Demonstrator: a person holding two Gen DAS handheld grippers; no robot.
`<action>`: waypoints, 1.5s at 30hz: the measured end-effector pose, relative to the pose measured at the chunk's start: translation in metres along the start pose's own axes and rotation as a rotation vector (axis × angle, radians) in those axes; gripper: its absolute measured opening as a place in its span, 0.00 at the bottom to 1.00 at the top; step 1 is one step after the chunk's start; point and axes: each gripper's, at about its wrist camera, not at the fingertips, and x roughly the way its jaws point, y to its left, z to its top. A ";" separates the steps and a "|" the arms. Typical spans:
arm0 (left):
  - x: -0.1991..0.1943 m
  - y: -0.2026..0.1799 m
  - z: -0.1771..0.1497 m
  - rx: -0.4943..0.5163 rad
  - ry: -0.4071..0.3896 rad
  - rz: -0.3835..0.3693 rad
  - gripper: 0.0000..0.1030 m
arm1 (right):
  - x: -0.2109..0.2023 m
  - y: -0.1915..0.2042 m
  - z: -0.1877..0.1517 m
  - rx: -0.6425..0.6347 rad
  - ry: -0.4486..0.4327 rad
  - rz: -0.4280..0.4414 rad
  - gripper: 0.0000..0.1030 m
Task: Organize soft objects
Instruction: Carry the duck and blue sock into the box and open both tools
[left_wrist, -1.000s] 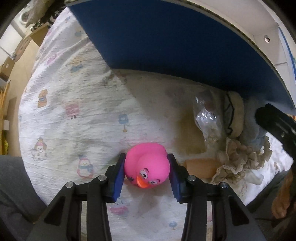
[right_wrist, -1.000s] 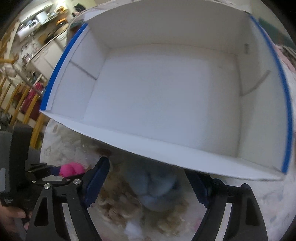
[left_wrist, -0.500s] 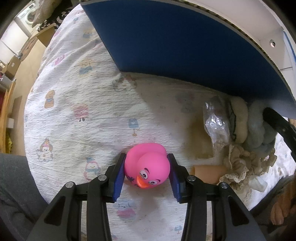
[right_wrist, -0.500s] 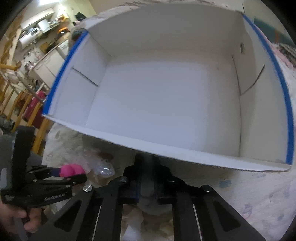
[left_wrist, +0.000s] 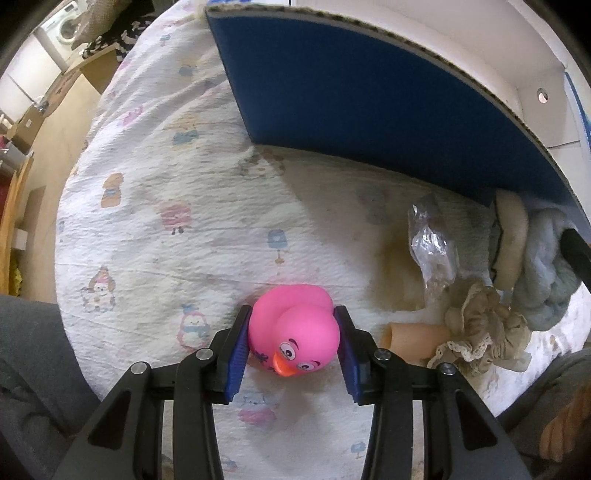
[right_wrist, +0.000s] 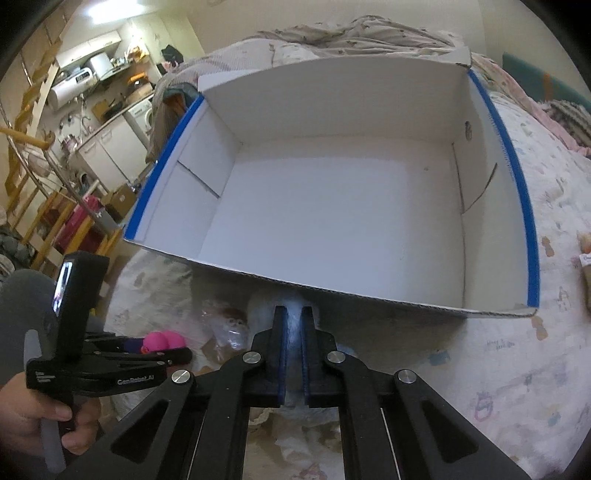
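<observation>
Pink duck (left_wrist: 293, 330), beak toward the camera, sits clamped in left gripper (left_wrist: 293, 334); right gripper (right_wrist: 292, 334) pinches blue-grey fluff (right_wrist: 292, 325).

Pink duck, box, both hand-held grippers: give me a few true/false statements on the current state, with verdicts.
1. The left hand-held gripper holds the pink duck between its pads. True.
2. The duck's beak points toward the box. False: it points back toward the camera.
3. The box has soft objects inside. False: its white interior shows nothing in it.
4. The right hand-held gripper is shut on light blue fluffy fabric. True.
5. The box is blue outside, white inside. True.
6. The beige lace scrunchie lies in the box. False: it lies on the printed sheet, outside.
</observation>
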 end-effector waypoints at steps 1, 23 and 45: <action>-0.002 0.000 -0.001 0.002 -0.006 0.003 0.38 | -0.002 0.001 0.000 0.001 -0.006 0.000 0.07; -0.066 -0.002 -0.018 0.043 -0.147 0.002 0.38 | -0.082 0.017 0.005 0.003 -0.172 0.069 0.07; -0.175 -0.050 0.078 0.135 -0.455 0.011 0.38 | -0.147 0.010 0.105 -0.005 -0.383 0.075 0.07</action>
